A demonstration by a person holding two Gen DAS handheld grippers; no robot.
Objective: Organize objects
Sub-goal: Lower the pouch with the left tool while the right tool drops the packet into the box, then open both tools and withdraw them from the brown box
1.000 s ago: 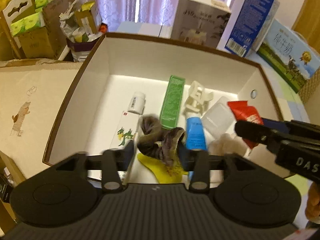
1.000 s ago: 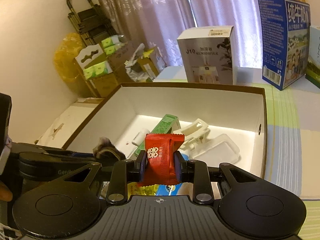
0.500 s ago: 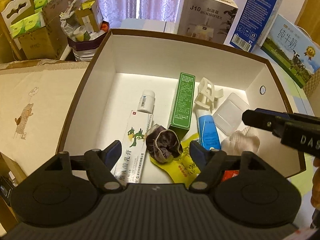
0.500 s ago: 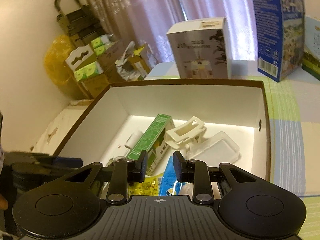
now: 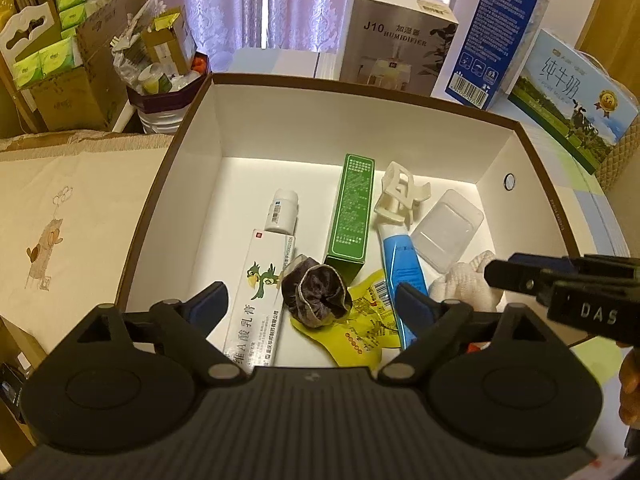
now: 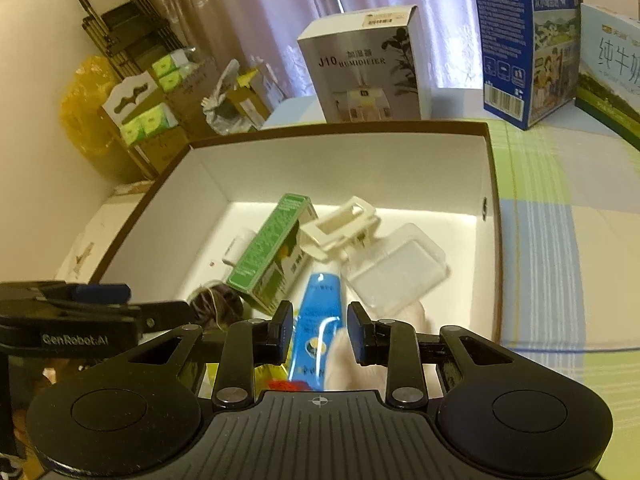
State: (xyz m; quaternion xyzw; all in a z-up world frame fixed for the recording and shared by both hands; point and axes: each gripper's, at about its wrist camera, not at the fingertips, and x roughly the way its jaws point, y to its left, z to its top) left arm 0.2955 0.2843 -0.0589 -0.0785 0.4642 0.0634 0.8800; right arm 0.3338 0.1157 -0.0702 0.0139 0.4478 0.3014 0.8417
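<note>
Inside, one box (image 5: 496, 148) holds ten items; left claw (image 5: 310, 304) and right claw (image 6: 319, 337) gape empty.

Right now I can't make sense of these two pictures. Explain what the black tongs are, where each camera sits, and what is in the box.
A person holds one hand tool in each hand; each carries a camera looking out along its two fingers. The left tongs and right tongs are both open and hold nothing. Below them is a white-lined cardboard box containing a green carton, a blue tube, a white clip, a clear plastic case, a dark rolled sock, a yellow packet and an ointment box.
</note>
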